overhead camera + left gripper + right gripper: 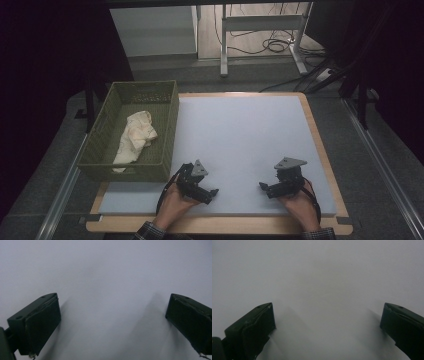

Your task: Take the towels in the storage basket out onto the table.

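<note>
A cream cloth (pixel 135 137) lies crumpled inside a green mesh basket (pixel 167 125) at the table's left. My left gripper (pixel 214 192) rests low over the pale grey mat (pixel 240 130) near the front edge, to the right of the basket's front corner. In the left gripper view its jaws stand wide apart with bare mat between them (pixel 112 315). My right gripper (pixel 263 187) sits at the front right of the mat, pointing left toward the other. Its jaws are also open with nothing between them (pixel 327 320).
The mat covers a wooden table top (pixel 327 155). Beyond the far edge stand white desk legs (pixel 223 45) and loose cables (pixel 275 45) on the floor. Metal rails (pixel 385 170) run along both sides of the table.
</note>
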